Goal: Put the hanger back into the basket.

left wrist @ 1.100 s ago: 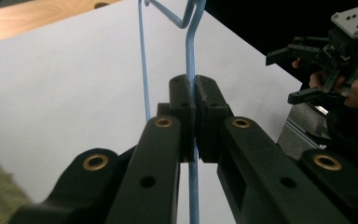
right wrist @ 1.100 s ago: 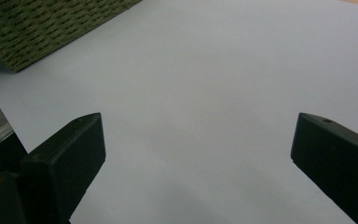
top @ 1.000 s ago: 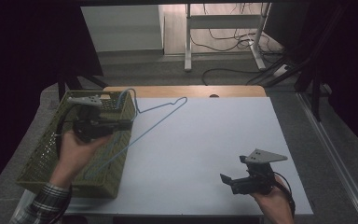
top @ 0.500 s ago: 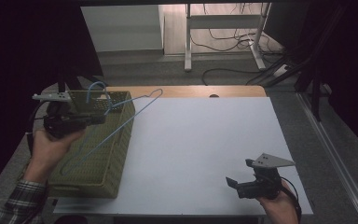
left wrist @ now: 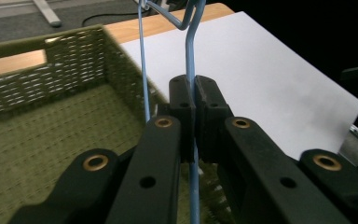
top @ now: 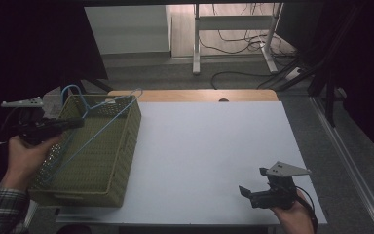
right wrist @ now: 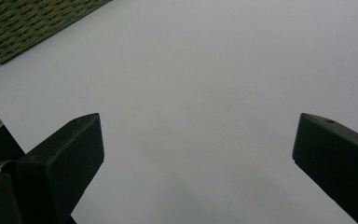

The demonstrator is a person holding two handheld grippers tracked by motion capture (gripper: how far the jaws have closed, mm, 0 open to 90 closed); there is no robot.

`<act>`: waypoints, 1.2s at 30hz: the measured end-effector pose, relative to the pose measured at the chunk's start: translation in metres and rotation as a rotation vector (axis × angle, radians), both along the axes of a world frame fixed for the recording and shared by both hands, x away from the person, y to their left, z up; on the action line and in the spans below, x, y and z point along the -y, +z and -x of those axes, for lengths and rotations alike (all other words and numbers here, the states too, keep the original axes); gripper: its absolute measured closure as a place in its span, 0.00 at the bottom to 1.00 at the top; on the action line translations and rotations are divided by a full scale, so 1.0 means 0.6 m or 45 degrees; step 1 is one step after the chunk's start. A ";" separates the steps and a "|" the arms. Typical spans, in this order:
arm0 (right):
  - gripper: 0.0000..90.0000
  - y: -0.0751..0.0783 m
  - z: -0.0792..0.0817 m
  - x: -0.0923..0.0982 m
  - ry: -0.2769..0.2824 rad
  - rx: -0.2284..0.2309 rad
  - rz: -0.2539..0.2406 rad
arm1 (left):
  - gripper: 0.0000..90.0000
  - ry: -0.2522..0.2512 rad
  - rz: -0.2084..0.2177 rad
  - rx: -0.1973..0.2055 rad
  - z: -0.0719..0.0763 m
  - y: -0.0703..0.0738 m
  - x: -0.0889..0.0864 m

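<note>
A blue wire hanger (top: 102, 129) slants across the green woven basket (top: 121, 161) at the table's left side, its upper end near the basket's far right corner. My left gripper (top: 80, 122), held level over the basket's left rim, is shut on the hanger. In the left gripper view the jaws pinch the hanger wire (left wrist: 189, 51) at the gripper (left wrist: 194, 91), with the basket's floor (left wrist: 51, 154) below. My right gripper (top: 252, 183) stands open near the table's front right. Its jaws (right wrist: 196, 149) are wide apart over bare white tabletop.
The white table (top: 214, 146) spreads between basket and right hand, with a wooden strip (top: 199, 95) along its far edge. Behind it stand a desk frame (top: 233, 39) and floor cables (top: 253, 73). The basket's corner (right wrist: 28, 23) lies far from the right gripper.
My left hand has carried the hanger leftward, from reaching over the white table to lying over the basket. The right gripper has stayed in place, open.
</note>
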State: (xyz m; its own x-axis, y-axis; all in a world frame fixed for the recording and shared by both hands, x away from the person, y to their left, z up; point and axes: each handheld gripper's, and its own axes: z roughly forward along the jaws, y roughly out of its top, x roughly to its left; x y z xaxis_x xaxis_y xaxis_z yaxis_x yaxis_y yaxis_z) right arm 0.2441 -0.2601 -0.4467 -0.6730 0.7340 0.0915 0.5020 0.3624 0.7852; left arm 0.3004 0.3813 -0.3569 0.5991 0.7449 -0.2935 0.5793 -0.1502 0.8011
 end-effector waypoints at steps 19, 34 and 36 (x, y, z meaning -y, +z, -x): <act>0.02 -0.006 -0.003 0.000 -0.002 -0.020 0.024 | 0.97 0.069 0.014 -0.037 -0.015 -0.094 -0.056; 0.02 -0.012 -0.004 -0.003 0.012 -0.048 0.047 | 0.97 0.100 -0.070 -0.138 -0.039 -0.155 -0.053; 0.02 -0.013 -0.004 -0.004 0.015 -0.048 0.047 | 0.97 0.107 -0.073 -0.148 -0.040 -0.158 -0.055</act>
State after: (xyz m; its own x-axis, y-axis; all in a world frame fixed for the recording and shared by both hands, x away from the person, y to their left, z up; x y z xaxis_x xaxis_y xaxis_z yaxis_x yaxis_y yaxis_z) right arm 0.2467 -0.2580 -0.4543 -0.6779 0.7297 0.0895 0.5265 0.3968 0.7519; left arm 0.3242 0.4142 -0.4516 0.4984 0.8087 -0.3125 0.6799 -0.1410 0.7196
